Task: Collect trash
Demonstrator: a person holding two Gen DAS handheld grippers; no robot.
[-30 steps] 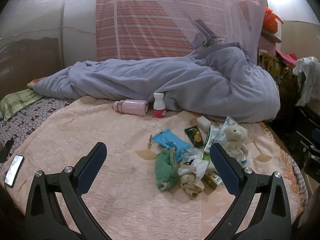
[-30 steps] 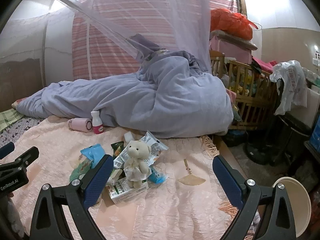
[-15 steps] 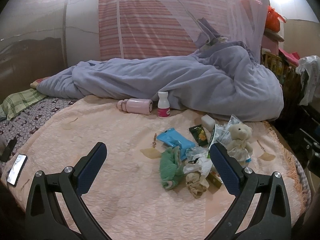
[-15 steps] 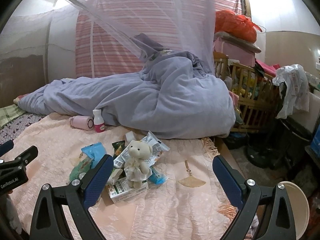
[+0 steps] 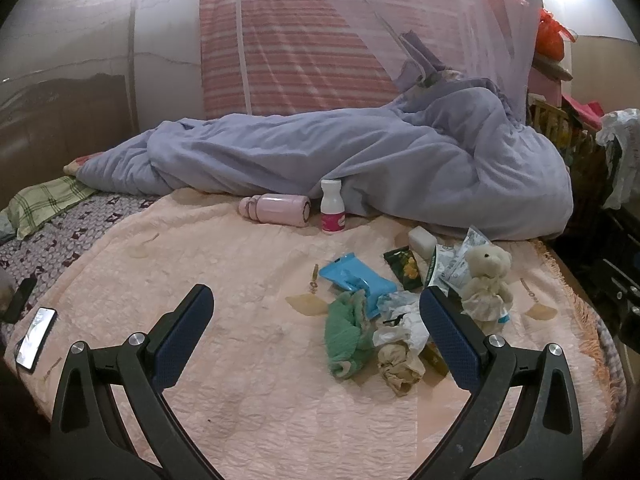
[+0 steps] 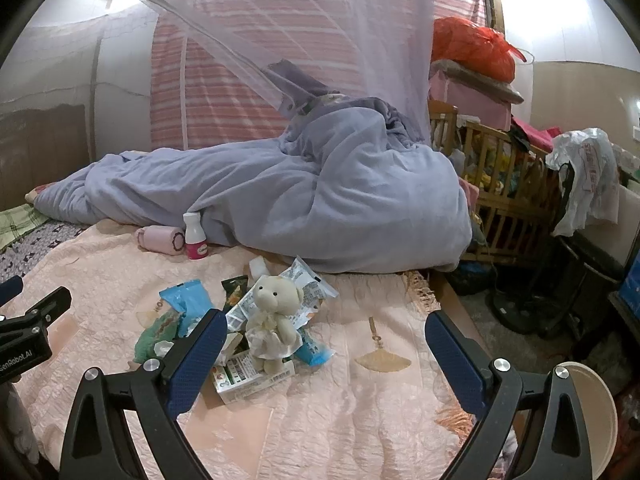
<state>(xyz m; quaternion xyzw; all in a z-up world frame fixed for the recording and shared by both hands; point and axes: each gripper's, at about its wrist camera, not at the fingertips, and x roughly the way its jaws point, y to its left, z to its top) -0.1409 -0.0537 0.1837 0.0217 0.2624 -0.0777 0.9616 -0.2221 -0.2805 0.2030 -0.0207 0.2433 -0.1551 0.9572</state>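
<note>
A heap of trash lies on the pink bedspread: a blue wrapper, a dark snack packet, crumpled white tissue, a brownish wad and a small carton. A green cloth and a cream teddy bear sit among it. My left gripper is open and empty, hovering just left of the heap. My right gripper is open and empty above the bedspread, its left finger near the carton.
A pink flask lies beside an upright white bottle against the lilac duvet. A phone lies at the bed's left edge. A wooden crib and a white bin stand right of the bed.
Both grippers have drifted slightly closer to the bed and a little left; the heap sits a bit further right in the left wrist view. Nothing was picked up.
</note>
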